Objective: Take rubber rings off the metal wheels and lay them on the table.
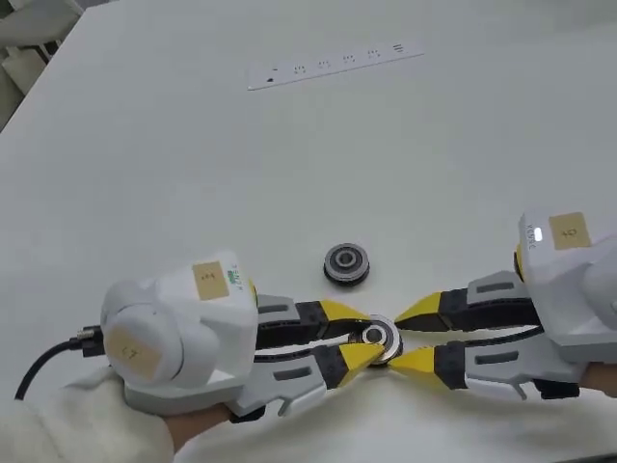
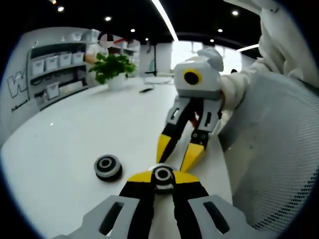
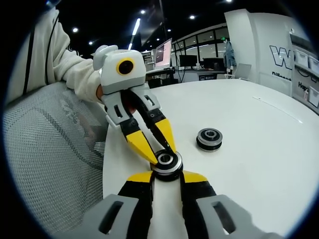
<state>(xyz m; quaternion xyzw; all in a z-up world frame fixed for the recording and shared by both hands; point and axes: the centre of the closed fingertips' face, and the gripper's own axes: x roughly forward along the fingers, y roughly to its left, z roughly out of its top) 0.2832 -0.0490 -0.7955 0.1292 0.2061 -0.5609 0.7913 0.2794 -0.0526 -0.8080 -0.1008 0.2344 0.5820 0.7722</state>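
Low in the head view, a metal wheel with a black rubber ring [image 1: 376, 335] lies on the white table [image 1: 193, 174] between the two grippers. My left gripper [image 1: 359, 336] comes in from the left with its yellow tips shut on the wheel [image 2: 163, 175]. From the right, my right gripper [image 1: 403, 338] meets it, jaws open, tips either side of the wheel's near edge [image 3: 167, 162]. A second ringed wheel [image 1: 345, 262] lies flat just beyond, apart from both grippers, and appears in the gripper views as well [image 2: 108, 167] [image 3: 209, 138].
A white power strip [image 1: 333, 66] lies at the far side of the table. A mesh chair back [image 2: 279, 149] [image 3: 55, 149] stands close behind the table's near edge. A potted plant [image 2: 112, 67] and shelves are far off.
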